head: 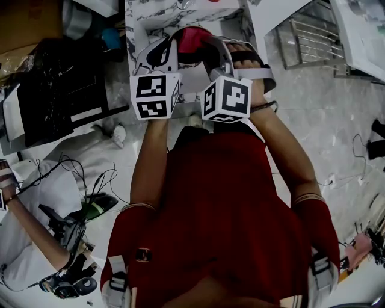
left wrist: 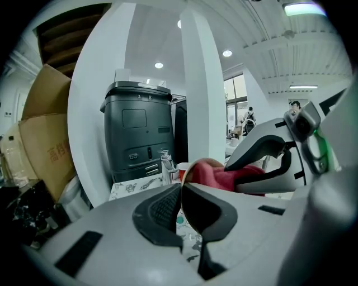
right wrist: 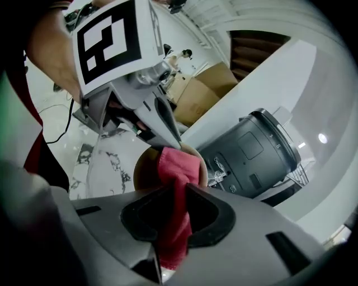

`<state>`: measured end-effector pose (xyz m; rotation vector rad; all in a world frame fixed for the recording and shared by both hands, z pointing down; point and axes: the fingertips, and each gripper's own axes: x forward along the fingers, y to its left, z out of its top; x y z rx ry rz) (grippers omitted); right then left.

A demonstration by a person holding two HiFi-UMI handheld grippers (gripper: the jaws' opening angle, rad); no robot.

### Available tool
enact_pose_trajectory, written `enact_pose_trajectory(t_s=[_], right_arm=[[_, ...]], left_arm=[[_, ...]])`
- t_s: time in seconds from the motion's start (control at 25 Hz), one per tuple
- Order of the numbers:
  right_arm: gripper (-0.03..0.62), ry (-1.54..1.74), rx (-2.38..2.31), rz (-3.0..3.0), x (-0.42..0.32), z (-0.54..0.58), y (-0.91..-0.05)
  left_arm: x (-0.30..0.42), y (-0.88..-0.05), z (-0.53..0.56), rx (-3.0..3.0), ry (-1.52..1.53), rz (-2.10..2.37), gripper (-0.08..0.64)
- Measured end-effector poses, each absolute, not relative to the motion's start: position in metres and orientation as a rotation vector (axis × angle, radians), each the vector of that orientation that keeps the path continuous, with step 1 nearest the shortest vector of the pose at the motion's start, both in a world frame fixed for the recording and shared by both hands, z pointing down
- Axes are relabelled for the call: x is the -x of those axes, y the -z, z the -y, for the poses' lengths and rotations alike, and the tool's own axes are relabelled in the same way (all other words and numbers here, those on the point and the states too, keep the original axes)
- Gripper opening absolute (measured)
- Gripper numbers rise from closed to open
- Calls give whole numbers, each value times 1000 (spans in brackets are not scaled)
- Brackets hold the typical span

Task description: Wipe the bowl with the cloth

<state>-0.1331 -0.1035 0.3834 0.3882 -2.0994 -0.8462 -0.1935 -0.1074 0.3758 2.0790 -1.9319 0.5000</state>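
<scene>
My left gripper (left wrist: 180, 192) is shut on the thin rim of a brown bowl (left wrist: 190, 170) and holds it on edge above the table. A red cloth (left wrist: 224, 176) lies bunched inside the bowl. The right gripper (right wrist: 178, 192) is shut on this red cloth (right wrist: 179, 167), which is pressed into the bowl (right wrist: 144, 167). In the head view both grippers, left (head: 157, 57) and right (head: 219, 51), meet over the table with the cloth (head: 192, 37) between them. The bowl is mostly hidden there.
A marble-patterned table (head: 180, 15) stands in front. Behind it are a dark grey bin (left wrist: 140, 134), a small metal tap (left wrist: 166, 165) and cardboard boxes (left wrist: 42, 134). Another person (head: 36, 210) crouches at lower left amid cables. A metal rack (head: 307, 36) stands at the right.
</scene>
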Motion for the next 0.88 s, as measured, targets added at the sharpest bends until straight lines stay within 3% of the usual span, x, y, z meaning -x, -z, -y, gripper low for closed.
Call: enact_pose_trajectory(t_s=[0.48, 0.88], right_arm=[[66, 764, -199, 1973, 129, 94, -400], [66, 592, -121, 2022, 123, 82, -410]], left_arm=[[193, -361, 106, -2160, -618, 1976, 20], [190, -360, 107, -2171, -514, 1961, 20]])
